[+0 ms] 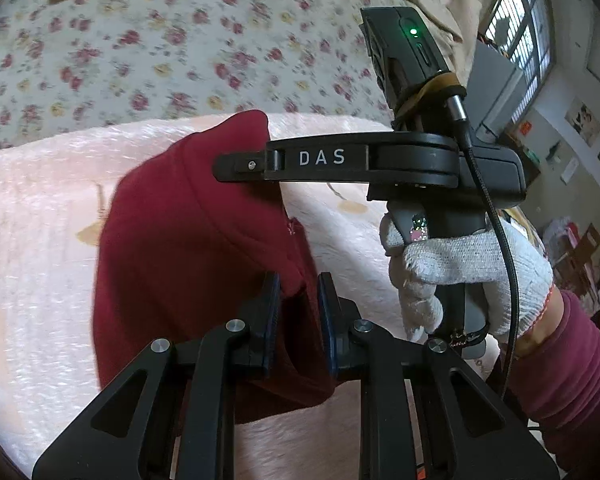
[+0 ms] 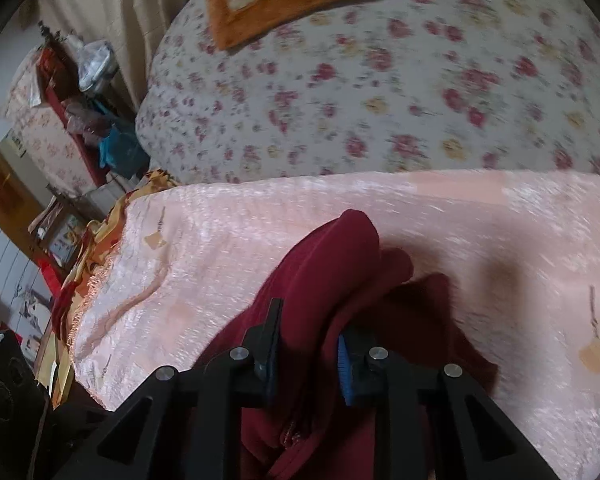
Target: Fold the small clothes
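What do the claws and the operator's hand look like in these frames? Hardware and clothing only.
Both claws are black linkage frames with silver pivot pins and blue-padded fingers: left claw, right claw. In the left wrist view the right claw's body reads "DAS", carries a green LED and a braided black cable. The hand wears a white knit glove and maroon sleeve.

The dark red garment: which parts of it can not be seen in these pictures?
- Left wrist view: the dark red garment has its near edge hidden behind the left gripper.
- Right wrist view: its lower part is hidden by the right gripper and cut by the bottom edge.
- What kind of garment it is cannot be told.
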`<state>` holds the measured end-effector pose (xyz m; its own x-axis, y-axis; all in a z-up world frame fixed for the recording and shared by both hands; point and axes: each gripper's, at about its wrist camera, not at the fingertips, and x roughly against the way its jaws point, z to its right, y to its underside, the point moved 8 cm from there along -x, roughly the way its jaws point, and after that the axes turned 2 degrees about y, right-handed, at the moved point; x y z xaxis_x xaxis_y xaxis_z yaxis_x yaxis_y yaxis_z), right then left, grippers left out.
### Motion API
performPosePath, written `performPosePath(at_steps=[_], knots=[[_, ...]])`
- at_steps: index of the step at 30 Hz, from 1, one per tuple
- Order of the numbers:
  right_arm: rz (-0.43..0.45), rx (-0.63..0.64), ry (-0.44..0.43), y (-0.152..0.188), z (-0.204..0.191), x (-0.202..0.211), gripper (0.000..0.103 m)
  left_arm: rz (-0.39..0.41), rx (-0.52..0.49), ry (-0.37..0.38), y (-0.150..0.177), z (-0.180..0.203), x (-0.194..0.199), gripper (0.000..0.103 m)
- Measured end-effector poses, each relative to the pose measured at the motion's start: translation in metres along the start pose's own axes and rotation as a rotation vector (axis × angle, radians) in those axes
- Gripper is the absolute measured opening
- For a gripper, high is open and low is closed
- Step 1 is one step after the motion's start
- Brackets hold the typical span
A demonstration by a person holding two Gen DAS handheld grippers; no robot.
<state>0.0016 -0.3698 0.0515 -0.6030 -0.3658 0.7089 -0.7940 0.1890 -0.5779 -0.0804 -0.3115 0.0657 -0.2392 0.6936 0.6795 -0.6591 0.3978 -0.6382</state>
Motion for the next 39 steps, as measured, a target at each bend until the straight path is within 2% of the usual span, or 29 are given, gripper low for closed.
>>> performPosePath(at_steps=[9,12,15,17,18,19,21,24,27,30,32,36,39], knots=[[-0.028,-0.119,0.035,0.03,0.062,-0.01,0.02,-0.097,0.026,0.04,0.016,0.01,-0.059,0.018],[-0.067,-0.147,0.068,0.041,0.076,-0.027,0.02,-0.104,0.022,0.035,0.019,0.008,-0.063,0.018],[-0.057,-0.184,0.038,0.042,0.078,-0.028,0.021,-0.123,0.012,0.02,0.02,0.006,-0.047,0.018],[-0.035,-0.196,0.021,0.04,0.074,-0.015,0.025,-0.112,-0.005,0.013,0.02,0.003,-0.028,0.021],[-0.03,-0.192,0.025,0.04,0.07,-0.009,0.027,-0.104,-0.013,0.003,0.02,0.001,-0.021,0.029],[-0.025,-0.174,0.034,0.041,0.063,0.0,0.029,-0.087,-0.022,-0.015,0.02,-0.004,-0.01,0.043],[-0.01,-0.126,0.041,0.046,0.047,0.017,0.033,-0.034,-0.031,-0.061,0.018,-0.016,0.012,0.055],[0.002,-0.064,0.016,0.055,0.019,0.035,0.039,-0.003,-0.053,-0.161,0.022,-0.038,0.03,0.056],[-0.013,-0.01,0.003,0.069,-0.007,0.042,0.041,-0.012,-0.014,-0.206,0.032,-0.06,0.033,0.056],[-0.066,-0.023,-0.015,0.087,-0.019,0.037,0.046,-0.015,0.044,-0.227,0.04,-0.079,0.028,0.056],[-0.091,-0.061,-0.057,0.098,-0.023,0.029,0.046,-0.029,0.062,-0.23,0.047,-0.085,0.024,0.056],[-0.113,-0.11,-0.081,0.108,-0.024,0.014,0.046,-0.045,0.063,-0.237,0.057,-0.087,0.023,0.056],[-0.107,-0.133,-0.109,0.11,-0.029,0.022,0.046,-0.023,0.054,-0.248,0.053,-0.088,0.031,0.056]])
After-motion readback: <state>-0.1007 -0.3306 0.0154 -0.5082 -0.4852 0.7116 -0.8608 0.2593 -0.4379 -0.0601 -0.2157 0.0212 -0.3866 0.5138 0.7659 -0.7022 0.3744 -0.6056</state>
